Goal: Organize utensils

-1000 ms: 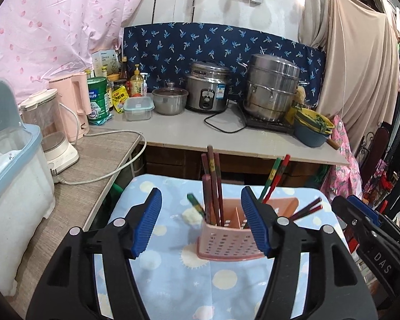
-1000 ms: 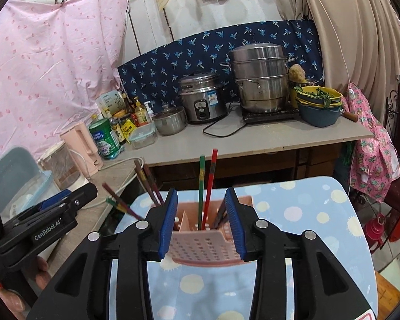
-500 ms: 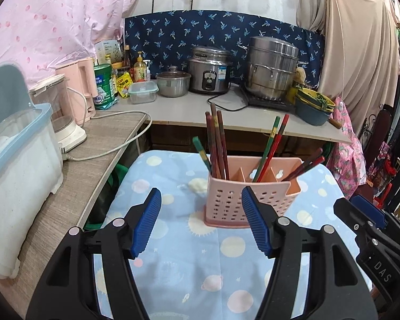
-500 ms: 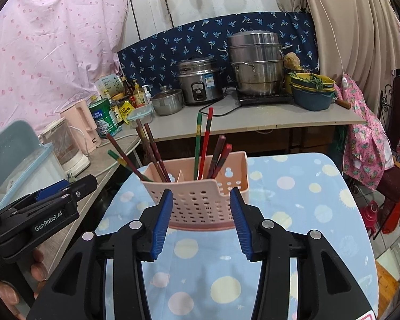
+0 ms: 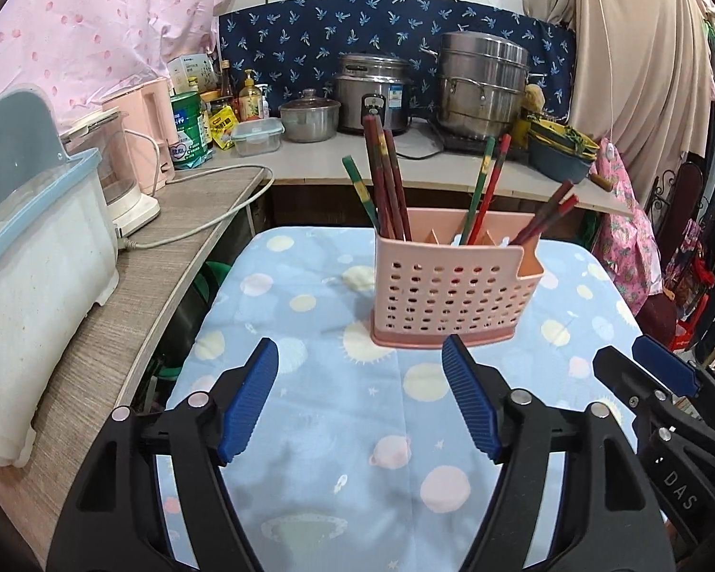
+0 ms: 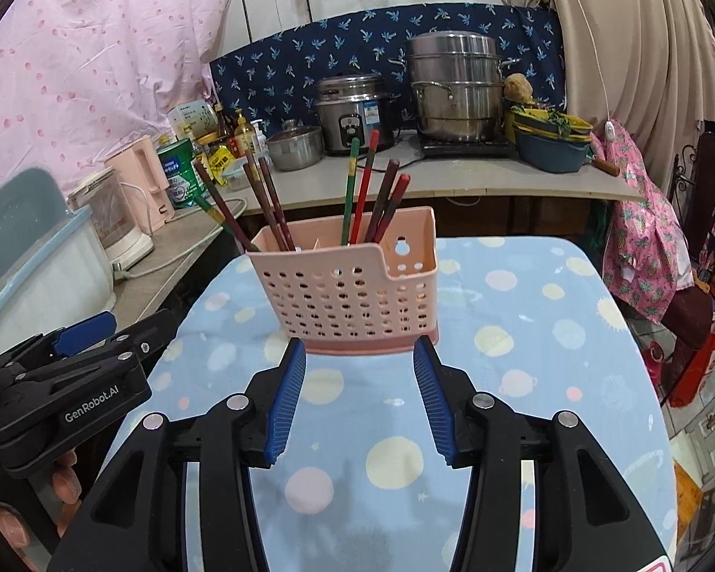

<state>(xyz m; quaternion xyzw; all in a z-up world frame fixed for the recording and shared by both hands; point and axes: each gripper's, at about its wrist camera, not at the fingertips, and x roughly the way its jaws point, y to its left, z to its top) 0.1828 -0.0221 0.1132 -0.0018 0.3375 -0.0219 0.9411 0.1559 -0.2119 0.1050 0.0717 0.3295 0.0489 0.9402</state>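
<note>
A pink perforated basket (image 5: pixel 453 293) stands upright on the bench (image 5: pixel 319 434), covered in a blue planet-print cloth, with chopsticks (image 5: pixel 388 181) leaning loosely in its compartments. The left gripper (image 5: pixel 360 403) hovers short of the basket, its jaws wide open and holding nothing. The right gripper (image 6: pixel 360 393) sits level just in front of the basket's base, jaws likewise spread and empty, aimed straight at it. The basket looks light, thin-walled plastic, likely to tip or slide if pushed; its short end walls appear the safest hold. The chopsticks seem stiff, slim and slick, best pinched along the exposed upper shaft. No utensils lie loose on the cloth.
</note>
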